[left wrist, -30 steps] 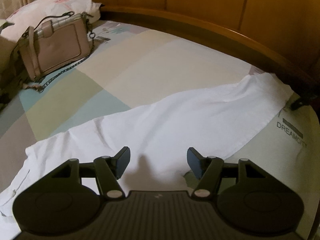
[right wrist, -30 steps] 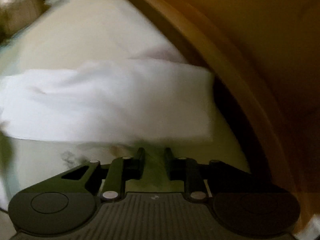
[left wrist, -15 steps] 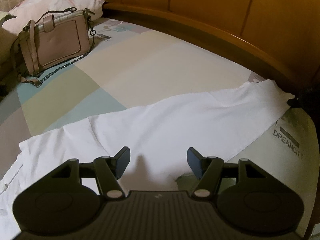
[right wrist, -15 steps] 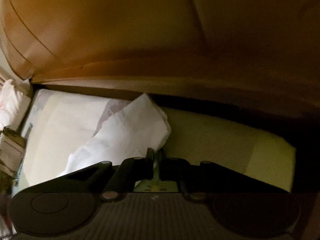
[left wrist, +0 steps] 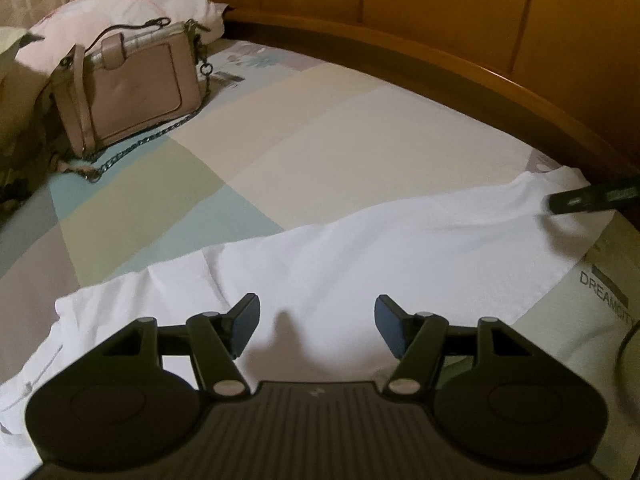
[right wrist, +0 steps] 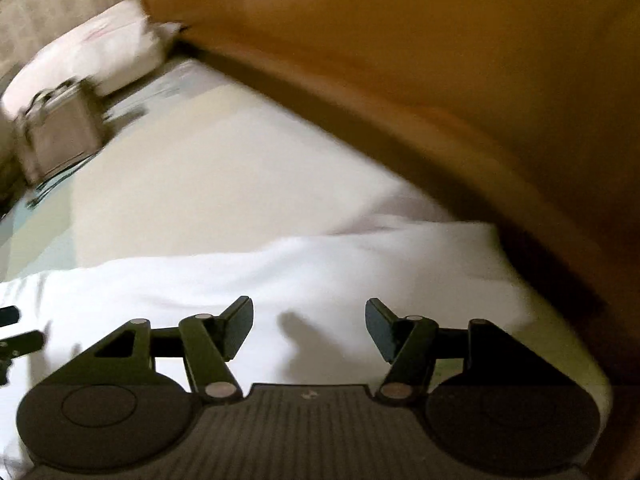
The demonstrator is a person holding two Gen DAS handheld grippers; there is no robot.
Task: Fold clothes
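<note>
A bed with a colour-block sheet lies ahead of me, curved wooden frame behind it. Far to the left of my left fingers a pink handbag with a chain strap leans against a floral pillow. My left gripper hangs with its fingers spread wide, holding nothing, over the white garment, which stretches flat from below my left fingers out to the far right edge. There my right gripper, fingers also parted and empty, hovers above the cloth's right end, in a blurred view.
</note>
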